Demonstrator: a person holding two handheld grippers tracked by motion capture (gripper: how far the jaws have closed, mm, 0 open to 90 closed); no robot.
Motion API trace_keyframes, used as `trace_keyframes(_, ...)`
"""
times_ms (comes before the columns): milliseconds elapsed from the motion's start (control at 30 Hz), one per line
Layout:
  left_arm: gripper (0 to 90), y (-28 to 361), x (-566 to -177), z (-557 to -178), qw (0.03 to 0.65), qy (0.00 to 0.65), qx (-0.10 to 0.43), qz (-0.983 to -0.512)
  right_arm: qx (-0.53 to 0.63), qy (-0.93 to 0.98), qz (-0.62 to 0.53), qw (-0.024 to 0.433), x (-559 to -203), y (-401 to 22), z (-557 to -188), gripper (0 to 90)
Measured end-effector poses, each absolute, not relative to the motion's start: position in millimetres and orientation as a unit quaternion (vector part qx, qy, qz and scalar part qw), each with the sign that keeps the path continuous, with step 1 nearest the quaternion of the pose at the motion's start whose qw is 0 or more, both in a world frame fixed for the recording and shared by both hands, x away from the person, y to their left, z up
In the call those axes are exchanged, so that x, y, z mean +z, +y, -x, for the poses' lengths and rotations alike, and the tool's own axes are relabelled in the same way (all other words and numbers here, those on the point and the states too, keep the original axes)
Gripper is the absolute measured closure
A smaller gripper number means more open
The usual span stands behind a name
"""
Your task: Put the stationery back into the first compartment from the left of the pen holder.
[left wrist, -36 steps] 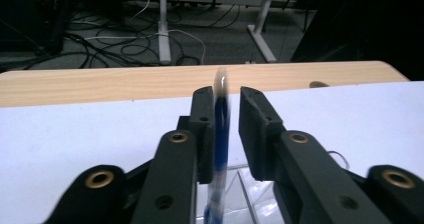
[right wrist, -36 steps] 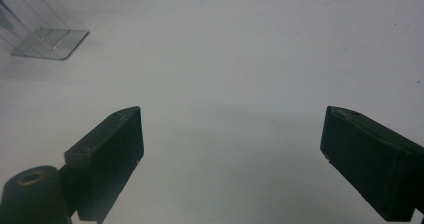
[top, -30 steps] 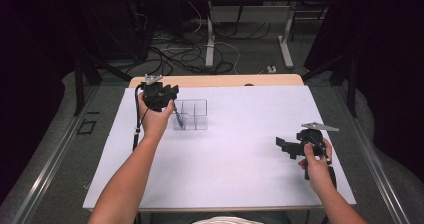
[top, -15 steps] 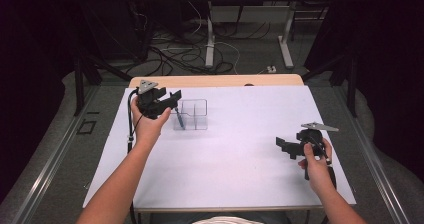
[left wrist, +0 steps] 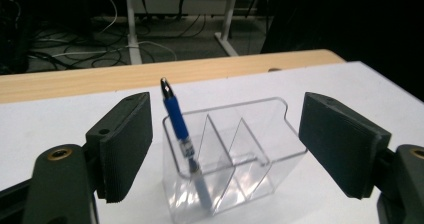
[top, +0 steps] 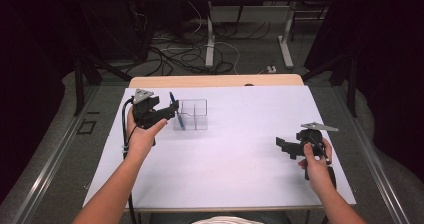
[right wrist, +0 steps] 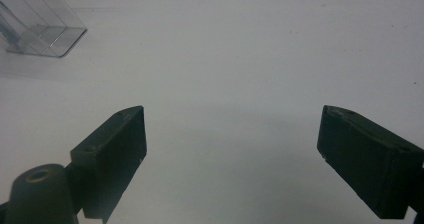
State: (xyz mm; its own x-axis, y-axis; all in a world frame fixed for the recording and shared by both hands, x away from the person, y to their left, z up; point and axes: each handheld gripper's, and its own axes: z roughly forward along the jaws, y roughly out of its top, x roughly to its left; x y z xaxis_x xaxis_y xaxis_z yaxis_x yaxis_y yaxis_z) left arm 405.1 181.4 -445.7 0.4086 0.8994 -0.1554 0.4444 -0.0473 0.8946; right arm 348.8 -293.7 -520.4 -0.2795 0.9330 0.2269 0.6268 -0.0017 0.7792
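Blue and slanted, the pen (left wrist: 179,129) stood in the left-hand slot of the clear holder (left wrist: 235,159) on the bench (top: 240,154). The left gripper (left wrist: 225,149) had just been opening, its fingers (left wrist: 125,144) wide apart and off the pen: the drop looked done, so backing away came next. The right gripper (right wrist: 240,159) waited, fingers spread, holding nothing.

Blue pen (left wrist: 177,119) leaning in clear organizer (left wrist: 235,154); jaws wide apart.
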Motion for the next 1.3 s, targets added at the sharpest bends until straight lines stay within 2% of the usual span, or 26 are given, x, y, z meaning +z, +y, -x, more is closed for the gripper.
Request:
trace_keyframes(333,23.3,194.4,-458.4,-387.0,0.452,0.503,0.243,-0.696,0.417,0.681,-0.572,0.185,-520.0,-292.9,-348.4,12.1)
trace_keyframes(867,25.2,222.1,-486.8,-371.9,0.420,0.533,0.210,-0.704,0.418,0.681,-0.571,0.186,-519.5,-292.7,-348.5,12.2)
trace_keyframes(1300,10.6,231.9,-500.8,-367.8,0.408,0.534,0.205,-0.712,0.417,0.687,-0.563,0.190,-519.7,-293.2,-348.8,12.3)
